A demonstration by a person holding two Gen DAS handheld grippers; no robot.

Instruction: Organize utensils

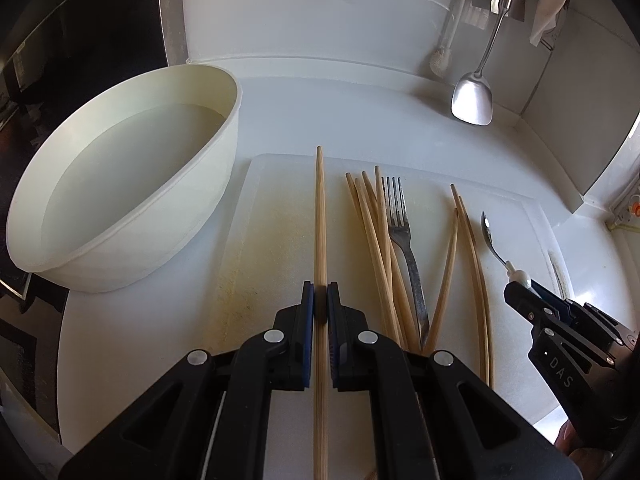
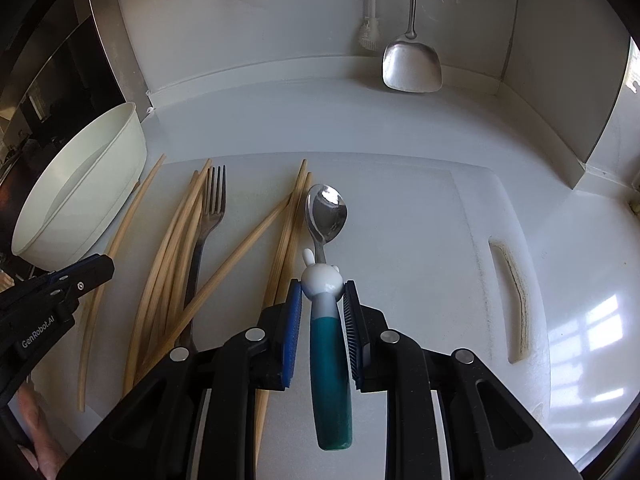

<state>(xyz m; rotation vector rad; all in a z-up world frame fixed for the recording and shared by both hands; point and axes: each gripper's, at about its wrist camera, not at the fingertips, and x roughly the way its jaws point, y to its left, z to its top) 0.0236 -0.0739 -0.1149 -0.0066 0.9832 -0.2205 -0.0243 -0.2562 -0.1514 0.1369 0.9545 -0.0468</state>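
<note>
The worktop (image 2: 360, 120) was white and glossy, meeting white wall panels in a corner where a steel spatula (image 2: 412, 64) hung. A white cutting board (image 2: 440, 220), stained yellowish on its left part, carried the utensils. A cream plastic basin (image 1: 120, 184) stood just beside its left edge. My left tongs (image 1: 320, 304) were clenched on a bamboo chopstick (image 1: 320, 216), its rear end cut off by the frame. My right tongs (image 2: 322, 304) grasped a steel spoon (image 2: 326, 210) by its teal, rabbit-topped handle. Loose chopsticks (image 1: 376, 248) and a metal fork (image 1: 402, 236) lay on the board between them, their near ends hidden behind my tongs.
</note>
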